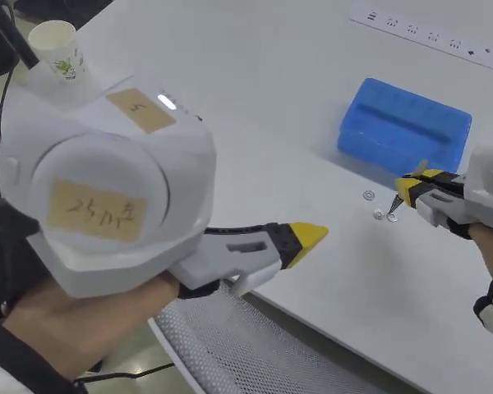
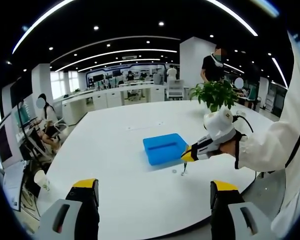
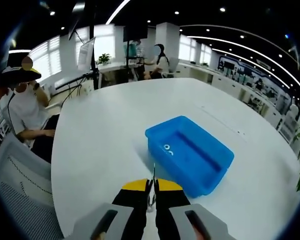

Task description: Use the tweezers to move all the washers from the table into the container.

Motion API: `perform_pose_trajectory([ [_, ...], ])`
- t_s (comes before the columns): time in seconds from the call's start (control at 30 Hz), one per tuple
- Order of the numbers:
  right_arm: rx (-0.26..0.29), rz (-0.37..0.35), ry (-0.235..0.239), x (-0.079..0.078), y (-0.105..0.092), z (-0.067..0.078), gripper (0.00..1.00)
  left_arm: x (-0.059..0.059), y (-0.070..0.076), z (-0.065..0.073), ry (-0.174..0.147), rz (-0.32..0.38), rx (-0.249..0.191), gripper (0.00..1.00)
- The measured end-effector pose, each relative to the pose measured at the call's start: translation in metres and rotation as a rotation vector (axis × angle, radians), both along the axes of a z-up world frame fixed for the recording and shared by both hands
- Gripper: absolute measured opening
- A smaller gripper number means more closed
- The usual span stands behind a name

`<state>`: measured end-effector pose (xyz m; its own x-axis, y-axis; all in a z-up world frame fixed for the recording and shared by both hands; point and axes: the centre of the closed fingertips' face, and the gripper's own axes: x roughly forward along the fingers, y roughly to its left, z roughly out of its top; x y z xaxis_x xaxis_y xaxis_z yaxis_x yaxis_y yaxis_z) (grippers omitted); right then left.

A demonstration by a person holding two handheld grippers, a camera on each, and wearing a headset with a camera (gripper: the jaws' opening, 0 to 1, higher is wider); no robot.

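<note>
The blue container (image 1: 404, 125) lies on the white table (image 1: 255, 107), far right. In front of it rest three small washers (image 1: 368, 195), close together. My right gripper (image 1: 415, 189) is shut on the thin tweezers (image 1: 396, 203), whose tip hangs just over the nearest washers. In the right gripper view the tweezers (image 3: 153, 176) stick out between the closed jaws toward the container (image 3: 190, 152), which holds two washers (image 3: 167, 148). My left gripper (image 1: 302, 238) hovers open over the table's near edge with nothing in it. The left gripper view shows the container (image 2: 164, 148) and right gripper (image 2: 190, 154).
A paper cup (image 1: 57, 49) stands at the far left and a power strip (image 1: 427, 33) lies at the back. A mesh chair (image 1: 222, 353) sits below the table's near edge. Beyond the table are a plant (image 2: 217, 92) and several people.
</note>
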<state>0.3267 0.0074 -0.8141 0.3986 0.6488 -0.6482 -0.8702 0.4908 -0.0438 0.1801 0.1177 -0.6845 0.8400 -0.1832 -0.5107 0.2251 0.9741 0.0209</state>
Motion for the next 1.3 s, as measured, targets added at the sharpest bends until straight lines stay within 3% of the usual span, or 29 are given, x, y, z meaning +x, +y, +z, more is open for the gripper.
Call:
perform_pose_trajectory([
  [0.2, 0.034, -0.004, 0.008, -0.003, 0.002, 0.005, 0.01, 0.000, 0.003, 0.000, -0.001, 0.004, -0.002, 0.94],
  [0.63, 0.123, -0.076, 0.002, 0.009, 0.015, 0.011, 0.01, -0.001, 0.005, -0.002, 0.005, 0.009, 0.002, 0.94],
  [1.03, 0.136, -0.094, 0.001, 0.013, 0.019, 0.007, 0.02, -0.001, 0.008, -0.004, 0.012, 0.017, 0.003, 0.94],
  [1.3, 0.114, -0.076, -0.014, 0.013, 0.021, 0.002, 0.02, 0.000, 0.007, -0.005, 0.014, 0.015, 0.001, 0.94],
])
